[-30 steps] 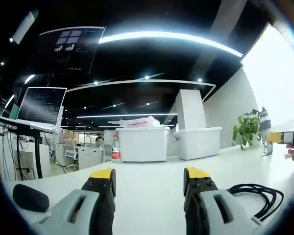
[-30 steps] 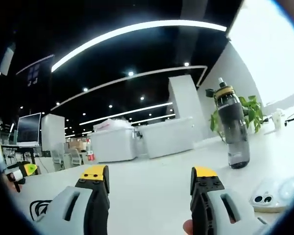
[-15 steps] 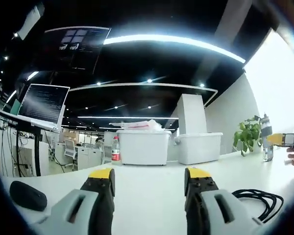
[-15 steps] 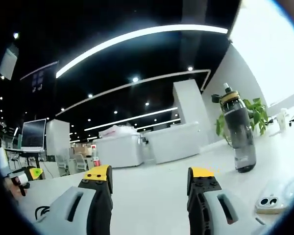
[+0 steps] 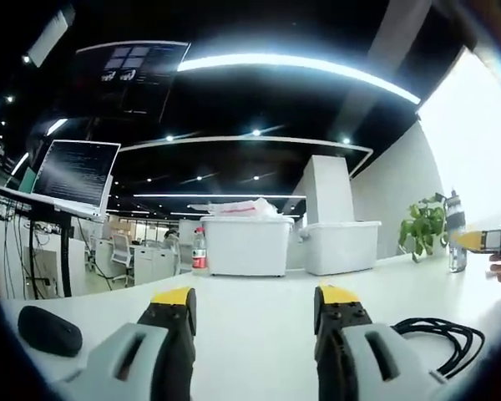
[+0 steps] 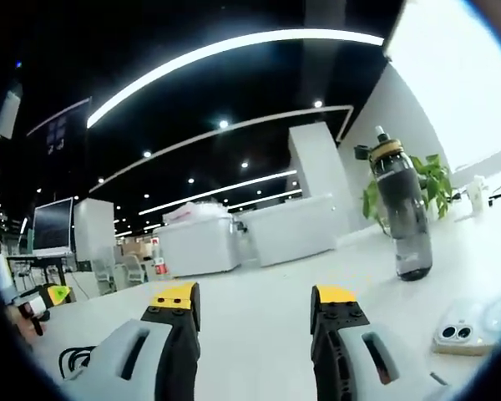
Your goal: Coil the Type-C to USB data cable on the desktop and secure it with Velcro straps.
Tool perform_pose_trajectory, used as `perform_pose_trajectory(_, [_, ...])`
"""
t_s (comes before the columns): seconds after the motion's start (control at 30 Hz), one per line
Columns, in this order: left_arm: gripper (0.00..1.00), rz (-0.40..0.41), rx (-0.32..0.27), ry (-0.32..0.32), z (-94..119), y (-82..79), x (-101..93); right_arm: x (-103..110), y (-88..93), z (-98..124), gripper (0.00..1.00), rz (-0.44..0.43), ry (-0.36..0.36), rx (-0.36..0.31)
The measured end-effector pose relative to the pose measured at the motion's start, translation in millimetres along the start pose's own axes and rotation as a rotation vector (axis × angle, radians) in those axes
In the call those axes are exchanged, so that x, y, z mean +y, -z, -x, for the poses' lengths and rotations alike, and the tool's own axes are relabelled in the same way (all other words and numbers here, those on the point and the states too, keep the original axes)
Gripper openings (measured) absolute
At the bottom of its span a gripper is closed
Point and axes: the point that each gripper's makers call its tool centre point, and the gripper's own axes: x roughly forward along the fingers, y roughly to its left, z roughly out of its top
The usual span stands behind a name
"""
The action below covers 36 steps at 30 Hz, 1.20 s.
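Beside left hand-held gripper [image 5: 255, 302], black cable [image 5: 442, 336].

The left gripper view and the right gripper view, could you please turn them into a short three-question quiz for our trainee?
1. True or false: the black data cable is already held between the jaws of the left gripper.
2. Multiple choice: in the right gripper view, what lies flat on the desktop below the dark water bottle? A) a keyboard B) a white phone C) a mug
3. Fill in: at the left edge of the left gripper view a black ____ rests on the desktop.

Key: 1 false; the cable lies beside the open jaws. 2 B. 3 mouse.
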Motion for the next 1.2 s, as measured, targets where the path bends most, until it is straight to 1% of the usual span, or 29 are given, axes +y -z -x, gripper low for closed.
perform_pose_trajectory(0.07, [0.58,-0.002,0.005,0.001,0.5,1.3,-0.9,-1.5,1.6,0.1,0.56,0.014,0.007,0.002])
perform_pose_trajectory(0.17, [0.58,-0.005,0.006,0.013,1.3,1.7,-3.2,-1.5,4.8,0.5,0.53,-0.005,-0.006,0.013])
perform_pose_trajectory(0.2, [0.58,-0.006,0.004,0.018,1.8,1.6,-4.4,-1.3,5.0,0.7,0.53,-0.012,-0.009,0.008])
perform_pose_trajectory(0.37, [0.58,-0.015,0.032,0.036,2.3,9.3,-7.2,-1.3,6.6,-0.4,0.56,-0.008,-0.012,0.000])
perform_pose_trajectory(0.53, [0.58,-0.001,0.042,0.032,2.5,12.7,-4.7,-1.5,8.4,-2.0,0.60,-0.024,-0.025,-0.001])
perform_pose_trajectory(0.63, [0.57,0.003,0.053,0.031,1.8,15.7,-3.7,-3.7,5.3,-1.6,0.62,-0.030,-0.019,-0.021])
perform_pose_trajectory(0.77, [0.57,-0.004,0.055,0.029,1.0,16.7,-3.5,-5.2,-3.0,-0.9,0.63,-0.045,-0.022,-0.073])
perform_pose_trajectory(0.9, [0.57,-0.006,0.061,0.028,0.1,18.4,-3.2,-4.1,-5.3,-1.6,0.71,-0.047,-0.027,-0.089])
perform_pose_trajectory(0.97, [0.57,-0.008,0.063,0.026,-0.2,19.2,-2.6,-2.4,-2.9,-2.9,0.73,-0.042,-0.033,-0.080])
perform_pose_trajectory(1.1, [0.57,-0.006,0.064,0.020,-0.3,20.1,-1.2,-1.3,-1.1,-3.5,0.72,-0.019,-0.037,-0.076])
perform_pose_trajectory(1.2, [0.57,-0.008,0.066,0.017,-0.1,20.9,-0.6,-4.9,4.1,-3.8,0.71,-0.022,-0.021,-0.049])
